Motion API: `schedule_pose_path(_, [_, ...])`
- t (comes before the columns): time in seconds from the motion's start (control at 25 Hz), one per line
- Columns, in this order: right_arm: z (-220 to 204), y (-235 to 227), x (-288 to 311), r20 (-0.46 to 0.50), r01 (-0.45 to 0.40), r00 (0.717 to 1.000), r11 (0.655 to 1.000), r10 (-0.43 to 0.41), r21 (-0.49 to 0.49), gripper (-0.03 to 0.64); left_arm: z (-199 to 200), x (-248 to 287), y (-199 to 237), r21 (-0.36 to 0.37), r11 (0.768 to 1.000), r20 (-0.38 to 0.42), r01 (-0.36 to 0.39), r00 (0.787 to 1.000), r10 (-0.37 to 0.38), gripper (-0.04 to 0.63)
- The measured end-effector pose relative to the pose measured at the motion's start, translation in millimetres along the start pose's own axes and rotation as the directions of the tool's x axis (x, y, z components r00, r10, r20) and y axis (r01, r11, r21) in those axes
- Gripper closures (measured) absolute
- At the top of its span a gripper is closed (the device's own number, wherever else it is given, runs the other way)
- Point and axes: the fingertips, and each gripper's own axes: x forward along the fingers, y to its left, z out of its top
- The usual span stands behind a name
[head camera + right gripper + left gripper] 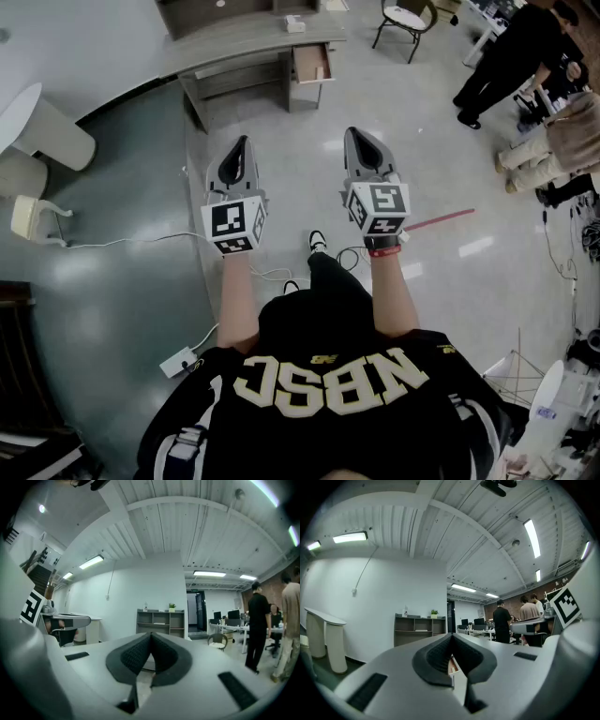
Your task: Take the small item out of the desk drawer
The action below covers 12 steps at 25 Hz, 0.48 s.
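Both hand-held tools are raised in front of the body. Left gripper (243,142) is at the end of a bare forearm that reaches straight forward from the black shirt (328,389), and the right gripper (356,134) is at the end of the other forearm, almost parallel to the first one. The two are near each other but do not touch. Each one points away from the body toward the desk (246,42), with its marker cube (234,223) at the back, close to the wrist. On the right wrist I see a red band (382,250).

In the left gripper view the dark pads are pressed together at the tips and nothing is between them. In the right gripper view it is the same: the pads meet at the front and they pinch nothing.

From the head view, the desk stands well apart from both grippers, across a shiny floor (441,169). The drawer (312,63) at its right end is pulled open toward me. Its inside looks light brown, but it is too small in the frame, so I cannot make out the small item in it. A small white box (295,23) lies on the desk top above the drawer.

A chair (405,19) stands to the right of the desk, and people (511,56) stand further right. One shoe (319,242) shows on the floor between my forearms.
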Motion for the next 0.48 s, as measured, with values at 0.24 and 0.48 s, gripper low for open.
schedule_pose_path(0.24, [-21, -35, 58, 0.009, -0.071, 0.997, 0.994, 0.07, 0.082, 0.612, -26, 75, -10, -0.016, 1.0, -0.041, 0.014, 0.999, -0.015, 0.583])
schedule_pose_path(0.48, [-17, -93, 149, 0.035, -0.099, 0.995, 0.989, 0.095, 0.113, 0.612, -36, 187, -16, -0.008, 1.0, -0.027, 0.03, 0.999, -0.03, 0.583])
